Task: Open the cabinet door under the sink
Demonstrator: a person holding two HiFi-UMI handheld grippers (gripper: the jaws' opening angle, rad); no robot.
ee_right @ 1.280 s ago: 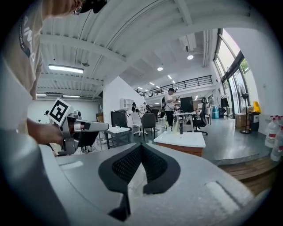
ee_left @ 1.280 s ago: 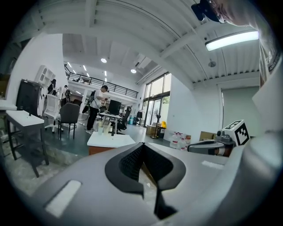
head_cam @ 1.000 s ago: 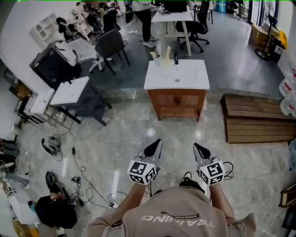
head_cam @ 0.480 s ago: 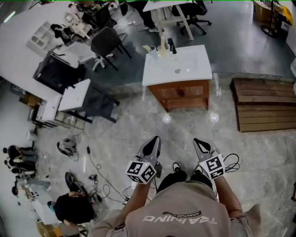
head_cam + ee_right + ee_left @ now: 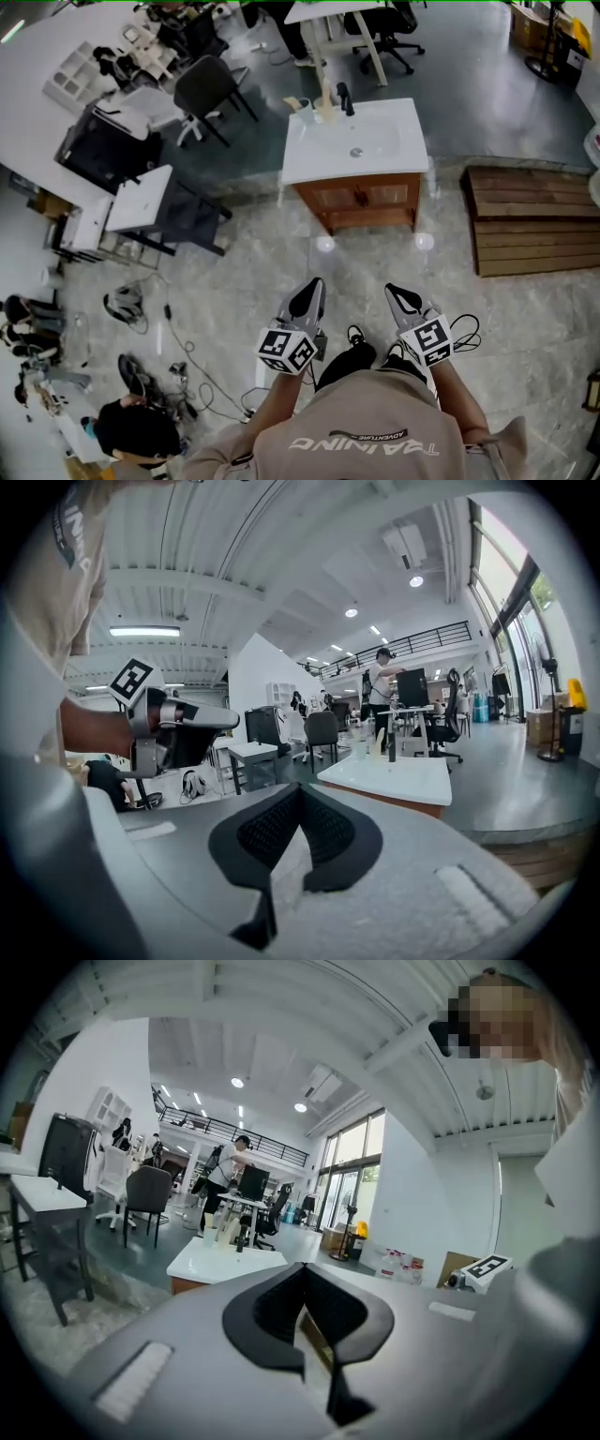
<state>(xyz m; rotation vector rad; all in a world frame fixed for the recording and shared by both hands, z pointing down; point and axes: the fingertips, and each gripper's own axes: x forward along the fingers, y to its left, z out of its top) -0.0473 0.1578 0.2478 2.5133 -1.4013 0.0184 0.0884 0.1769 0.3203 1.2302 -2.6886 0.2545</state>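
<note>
Head view: left gripper (image 5: 307, 297) and right gripper (image 5: 404, 299) both clenched, empty — cabinet door (image 5: 359, 195) well apart, closed.

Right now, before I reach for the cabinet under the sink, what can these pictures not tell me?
- Head view: the handles on the cabinet are too small to show their shape or the hinge side.
- Left gripper view: the body of the left gripper hides the cabinet front; only the sink shows.
- Right gripper view: the body of the right gripper leaves only a thin strip of cabinet front.
</note>
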